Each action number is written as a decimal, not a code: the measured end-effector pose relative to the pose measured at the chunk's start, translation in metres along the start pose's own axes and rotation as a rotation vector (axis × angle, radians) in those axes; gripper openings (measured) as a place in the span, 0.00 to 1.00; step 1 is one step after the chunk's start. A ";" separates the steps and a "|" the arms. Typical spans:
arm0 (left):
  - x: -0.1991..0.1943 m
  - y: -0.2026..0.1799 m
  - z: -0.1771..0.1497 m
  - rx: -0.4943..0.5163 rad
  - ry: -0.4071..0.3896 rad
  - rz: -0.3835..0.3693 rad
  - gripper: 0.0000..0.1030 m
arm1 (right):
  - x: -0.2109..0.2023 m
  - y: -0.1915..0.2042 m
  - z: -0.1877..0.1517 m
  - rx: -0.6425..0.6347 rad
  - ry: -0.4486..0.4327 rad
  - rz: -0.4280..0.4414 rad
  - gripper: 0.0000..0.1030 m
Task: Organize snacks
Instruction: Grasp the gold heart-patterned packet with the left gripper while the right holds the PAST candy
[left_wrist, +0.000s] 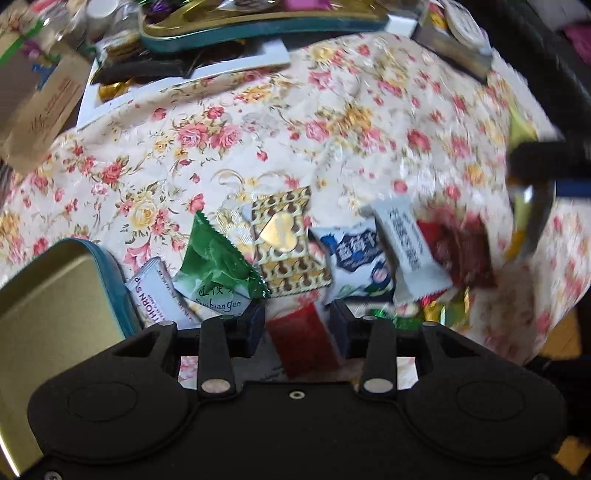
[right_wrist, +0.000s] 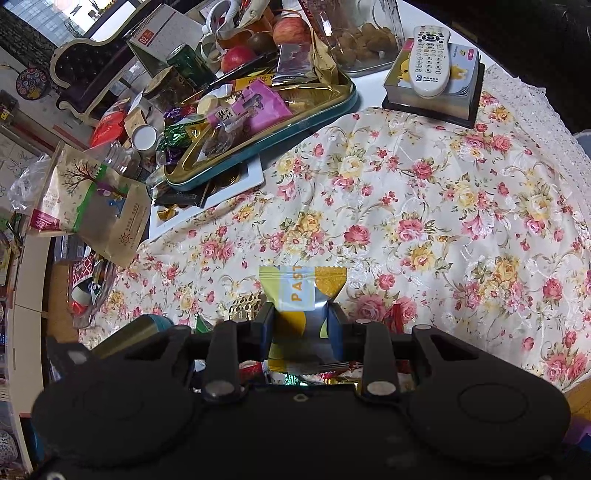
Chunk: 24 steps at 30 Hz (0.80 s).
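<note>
My left gripper (left_wrist: 297, 325) points down over a pile of wrapped snacks on the floral cloth (left_wrist: 258, 129). It is open, with a red packet (left_wrist: 303, 339) lying loose between its fingers. Beyond it lie a green packet (left_wrist: 218, 266), a gold heart-print packet (left_wrist: 284, 240), a blue-and-white packet (left_wrist: 354, 258), a white packet (left_wrist: 410, 247) and a dark red one (left_wrist: 461, 251). An open teal tin (left_wrist: 55, 295) with a gold inside stands at the left. My right gripper (right_wrist: 301, 321) is shut on a yellow and silver packet (right_wrist: 303, 288), held above the cloth.
A teal-rimmed gold tray (right_wrist: 332, 107) heaped with snacks sits at the back on a white board. A remote control (right_wrist: 430, 59) rests on a box at the back right. Brown paper bags (right_wrist: 92, 199), jars and fruit crowd the left rear. Floral cloth (right_wrist: 443, 221) covers the right.
</note>
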<state>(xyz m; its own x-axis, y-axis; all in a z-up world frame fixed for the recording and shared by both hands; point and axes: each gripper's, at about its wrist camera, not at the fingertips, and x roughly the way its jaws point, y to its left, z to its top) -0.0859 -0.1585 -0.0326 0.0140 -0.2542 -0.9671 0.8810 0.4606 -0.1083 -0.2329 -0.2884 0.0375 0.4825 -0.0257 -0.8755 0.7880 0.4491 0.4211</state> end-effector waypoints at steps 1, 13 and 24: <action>-0.003 0.002 0.004 -0.032 -0.004 -0.022 0.47 | -0.001 0.000 0.000 0.000 -0.003 0.000 0.32; -0.001 0.001 0.045 -0.179 -0.072 0.067 0.45 | -0.008 -0.005 0.001 0.030 -0.019 0.011 0.32; 0.018 -0.008 0.045 -0.148 -0.040 0.156 0.46 | -0.014 -0.008 0.002 0.039 -0.023 0.017 0.32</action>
<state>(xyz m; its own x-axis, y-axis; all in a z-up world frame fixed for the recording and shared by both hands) -0.0718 -0.2053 -0.0384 0.1663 -0.2021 -0.9651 0.7879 0.6158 0.0068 -0.2450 -0.2930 0.0464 0.5044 -0.0394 -0.8626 0.7939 0.4141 0.4453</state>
